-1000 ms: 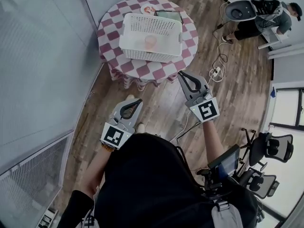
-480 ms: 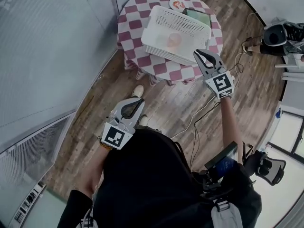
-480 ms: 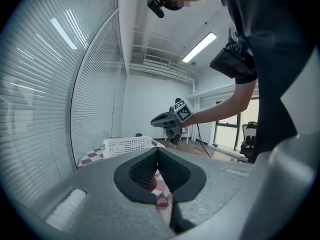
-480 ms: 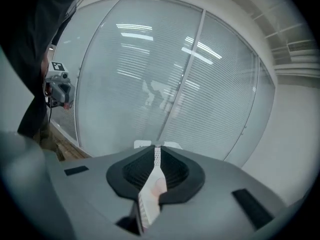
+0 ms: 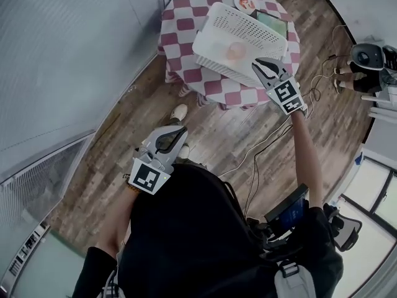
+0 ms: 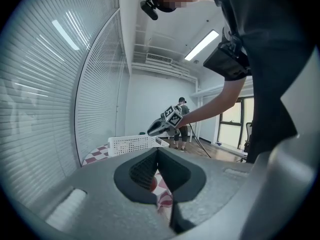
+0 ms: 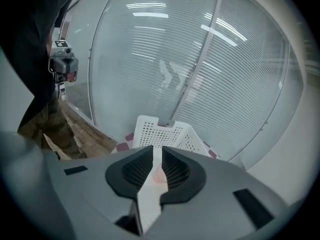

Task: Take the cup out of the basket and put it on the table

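Basket: white and perforated. It sits on the round table under a red-and-white checked cloth.

Cup: pale pink, inside the basket, on the side nearest you. It is not yet out on the table.

Your right gripper: your arm is stretched out, and the tips are at the basket's near rim. It is close to the cup but not on it.

Right fingers: parted by a narrow slit with nothing between them. In the right gripper view you see the cup through that slit, further in.

Your left gripper: well back from the basket, low over the wooden floor and near your body.

Left fingers: the tips are pressed together and hold nothing. In the left gripper view the basket stands far ahead.
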Action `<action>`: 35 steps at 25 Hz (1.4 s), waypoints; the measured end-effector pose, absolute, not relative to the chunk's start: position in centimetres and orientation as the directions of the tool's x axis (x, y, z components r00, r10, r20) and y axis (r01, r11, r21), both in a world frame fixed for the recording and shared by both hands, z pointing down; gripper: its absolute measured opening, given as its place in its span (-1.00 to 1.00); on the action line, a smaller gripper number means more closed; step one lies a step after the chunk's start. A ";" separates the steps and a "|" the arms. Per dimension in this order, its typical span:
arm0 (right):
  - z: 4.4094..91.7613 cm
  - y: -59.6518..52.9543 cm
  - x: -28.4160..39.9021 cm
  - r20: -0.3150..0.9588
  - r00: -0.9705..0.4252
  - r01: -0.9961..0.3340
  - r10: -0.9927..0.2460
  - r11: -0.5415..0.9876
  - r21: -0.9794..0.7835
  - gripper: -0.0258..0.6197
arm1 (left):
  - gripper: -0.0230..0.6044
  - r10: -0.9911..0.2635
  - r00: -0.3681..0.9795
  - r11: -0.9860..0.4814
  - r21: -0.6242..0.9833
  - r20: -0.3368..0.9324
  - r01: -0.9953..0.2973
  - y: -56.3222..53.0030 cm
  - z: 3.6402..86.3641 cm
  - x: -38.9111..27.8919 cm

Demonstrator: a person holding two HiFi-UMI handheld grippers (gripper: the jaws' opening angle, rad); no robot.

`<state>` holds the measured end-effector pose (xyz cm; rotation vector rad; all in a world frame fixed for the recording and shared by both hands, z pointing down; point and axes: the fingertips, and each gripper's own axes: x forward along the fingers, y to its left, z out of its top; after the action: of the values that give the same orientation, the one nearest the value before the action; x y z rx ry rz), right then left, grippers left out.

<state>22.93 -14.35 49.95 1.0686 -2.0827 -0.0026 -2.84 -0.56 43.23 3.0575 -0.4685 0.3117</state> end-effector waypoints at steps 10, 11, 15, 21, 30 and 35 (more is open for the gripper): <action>54.7 -16.1 23.2 0.755 -0.318 -0.580 -0.573 0.748 0.322 -0.72 | -0.91 -0.259 0.953 -0.965 -0.009 0.159 -0.261 -0.4 43.1 -2.6; 55.1 -16.3 23.2 0.766 -0.313 -0.565 -0.561 0.758 0.325 -0.72 | -0.91 -0.255 0.954 -0.966 -0.006 0.156 -0.257 -0.4 43.1 -2.6; 56.4 -16.7 22.8 0.801 -0.297 -0.508 -0.520 0.796 0.328 -0.72 | -0.91 -0.256 0.955 -0.966 -0.009 0.152 -0.258 -0.6 43.3 -2.9; 58.6 -17.1 22.6 0.850 -0.271 -0.446 -0.452 0.842 0.305 -0.71 | -0.91 -0.283 0.945 -0.958 -0.002 0.163 -0.286 -1.4 43.8 -3.8; 62.6 -18.1 23.6 0.912 -0.199 -0.380 -0.358 0.886 0.265 -0.67 | -0.91 -0.337 0.926 -0.940 0.000 0.172 -0.342 -3.4 44.3 -5.2; 64.5 -18.5 23.8 0.932 -0.162 -0.338 -0.323 0.906 0.255 -0.67 | -0.91 -0.363 0.913 -0.929 0.006 0.186 -0.371 -4.0 44.8 -6.2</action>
<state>23.77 -18.46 64.46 0.5007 -1.7603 0.0147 -6.24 -3.96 44.78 3.0323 -0.5822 0.2822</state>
